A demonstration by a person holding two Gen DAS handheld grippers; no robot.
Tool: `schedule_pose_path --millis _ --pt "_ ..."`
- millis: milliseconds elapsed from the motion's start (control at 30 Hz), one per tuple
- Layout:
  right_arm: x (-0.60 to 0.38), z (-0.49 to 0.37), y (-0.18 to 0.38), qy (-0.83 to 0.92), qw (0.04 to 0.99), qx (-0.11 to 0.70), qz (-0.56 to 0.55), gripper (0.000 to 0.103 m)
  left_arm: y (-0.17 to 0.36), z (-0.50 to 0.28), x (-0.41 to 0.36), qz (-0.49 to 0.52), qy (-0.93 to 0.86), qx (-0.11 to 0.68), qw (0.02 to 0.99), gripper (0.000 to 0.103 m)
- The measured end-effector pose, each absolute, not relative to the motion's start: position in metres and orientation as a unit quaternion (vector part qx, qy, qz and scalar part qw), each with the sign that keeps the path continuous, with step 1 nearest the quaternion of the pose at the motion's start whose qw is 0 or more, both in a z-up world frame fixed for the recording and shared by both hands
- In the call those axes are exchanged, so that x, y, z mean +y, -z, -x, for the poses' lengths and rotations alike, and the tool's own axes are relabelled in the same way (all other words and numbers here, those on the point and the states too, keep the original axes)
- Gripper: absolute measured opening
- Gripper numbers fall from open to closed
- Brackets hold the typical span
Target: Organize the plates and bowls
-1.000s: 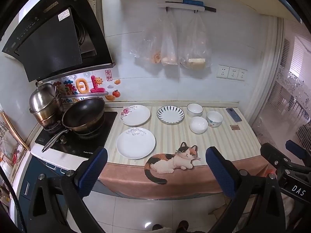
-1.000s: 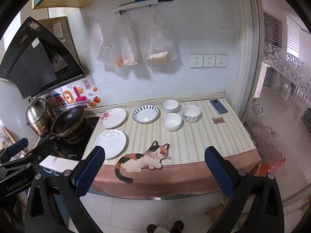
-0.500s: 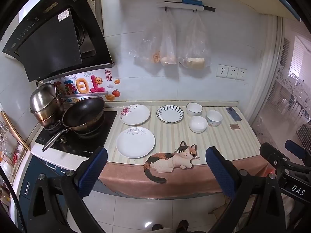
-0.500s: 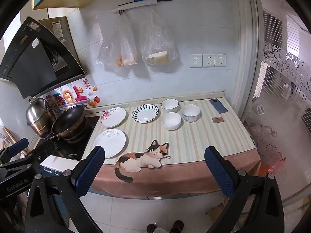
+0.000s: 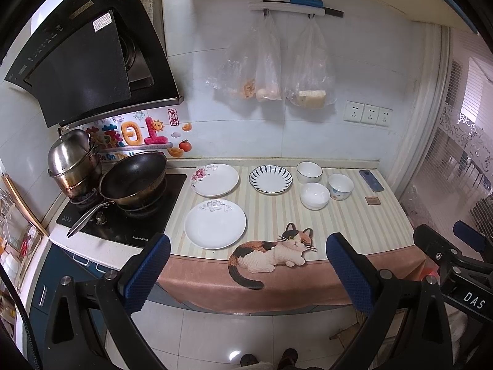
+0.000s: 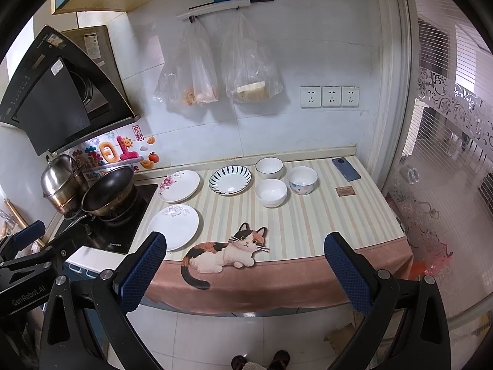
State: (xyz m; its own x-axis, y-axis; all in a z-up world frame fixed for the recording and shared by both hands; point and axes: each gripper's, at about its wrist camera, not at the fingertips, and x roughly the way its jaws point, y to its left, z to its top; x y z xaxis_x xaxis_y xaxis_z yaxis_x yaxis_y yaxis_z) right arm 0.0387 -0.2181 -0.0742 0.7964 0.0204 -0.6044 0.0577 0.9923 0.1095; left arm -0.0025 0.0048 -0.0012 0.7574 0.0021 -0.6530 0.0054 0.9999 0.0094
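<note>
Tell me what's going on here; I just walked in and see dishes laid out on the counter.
A person holds the left gripper and right gripper, both open and empty, back from the counter. Nothing is being handled yet. Three plates lie apart: a floral plate, a plain white plate and a blue-striped plate. Three bowls sit unstacked beside them.

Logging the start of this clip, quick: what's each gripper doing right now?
Left gripper: open, holding nothing, short of the counter.
Right gripper: open, holding nothing, short of the counter.
</note>
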Motion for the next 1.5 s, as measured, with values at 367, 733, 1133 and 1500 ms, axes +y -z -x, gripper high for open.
schedule_pose_path --millis 367,733,1133,1500 --pt "-0.216 -0.048 0.072 0.013 0.946 0.319 -0.056 0.103 0.004 0.003 0.005 -0.003 0.001 0.349 0.937 0.103" --pt "-0.215 -0.047 0.073 0.014 0.946 0.318 -0.057 0.103 0.007 -0.001 0.005 -0.005 -0.001 0.349 0.937 0.103" --pt "-0.212 -0.052 0.074 0.012 0.946 0.318 -0.056 0.103 0.007 -0.004 0.007 -0.004 -0.002 0.348 0.938 0.103" --pt "-0.212 -0.052 0.073 0.012 0.947 0.317 -0.056 0.103 0.004 -0.011 0.01 -0.003 0.0 0.345 0.939 0.103"
